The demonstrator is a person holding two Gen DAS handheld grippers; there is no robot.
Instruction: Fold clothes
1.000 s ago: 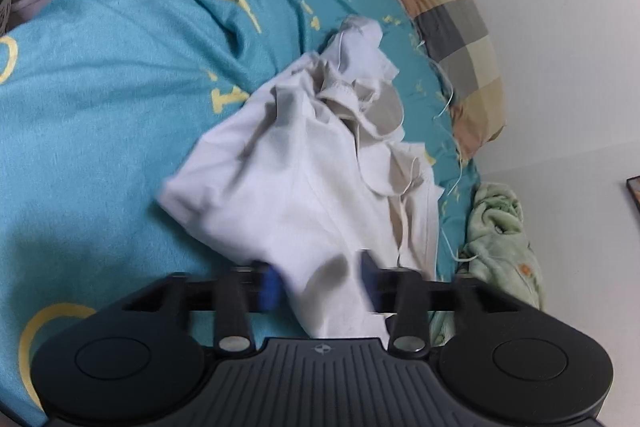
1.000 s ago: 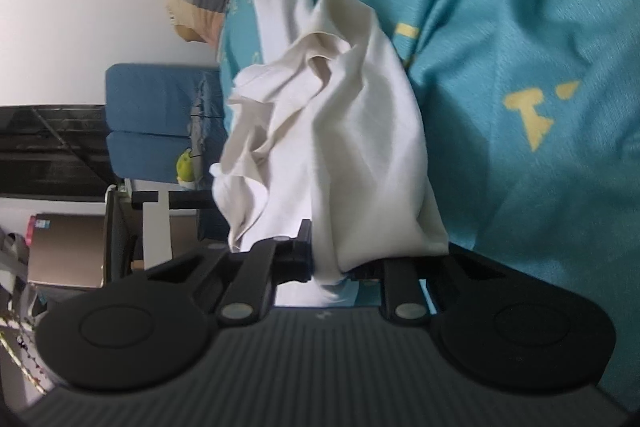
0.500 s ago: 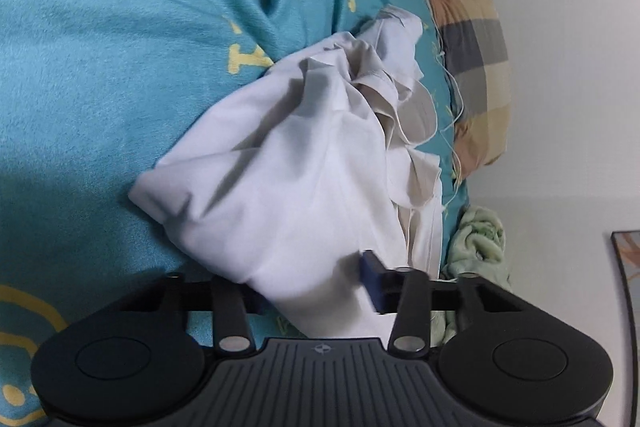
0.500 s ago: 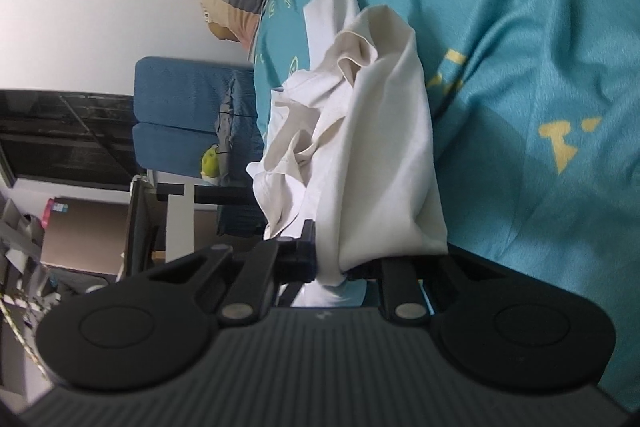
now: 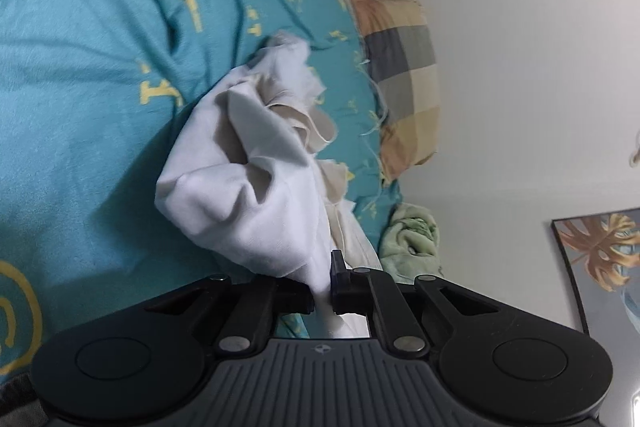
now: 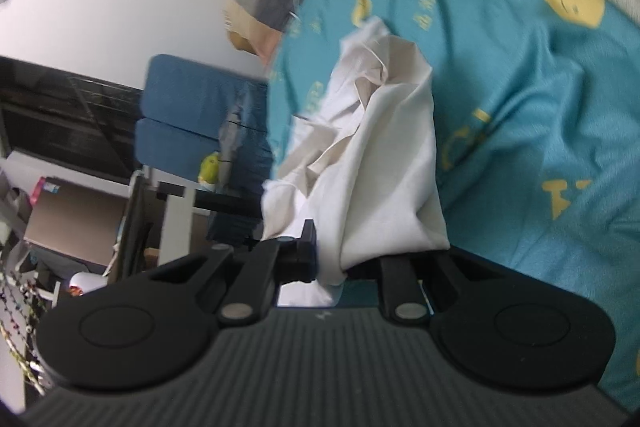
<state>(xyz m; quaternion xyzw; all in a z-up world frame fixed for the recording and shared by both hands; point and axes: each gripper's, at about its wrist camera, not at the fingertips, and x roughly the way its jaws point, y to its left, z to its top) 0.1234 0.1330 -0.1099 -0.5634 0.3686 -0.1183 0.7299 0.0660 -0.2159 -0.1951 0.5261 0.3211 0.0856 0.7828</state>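
Now, left tongs (image 5: 322, 291): we have them clamped on a pinch of the white garment (image 5: 256, 187), at 6 o'clock in the left wrist view.
White garment: bunched and creased, strung between both tongs over the teal bedspread (image 5: 72, 115); its far end trails toward 12 o'clock.
Right tongs (image 6: 344, 267): closed on another bunch of the same cloth (image 6: 384, 179).
Progress: we see no flat layer and no crease line, so we judge spreading and folding are left.
Around: checked pillow (image 5: 404, 75) at 1 o'clock, green cloth (image 5: 412, 239) at 4 o'clock by the bed edge.
Hindrance: the bedspread's rumpled ridges could spoil a flat lay.
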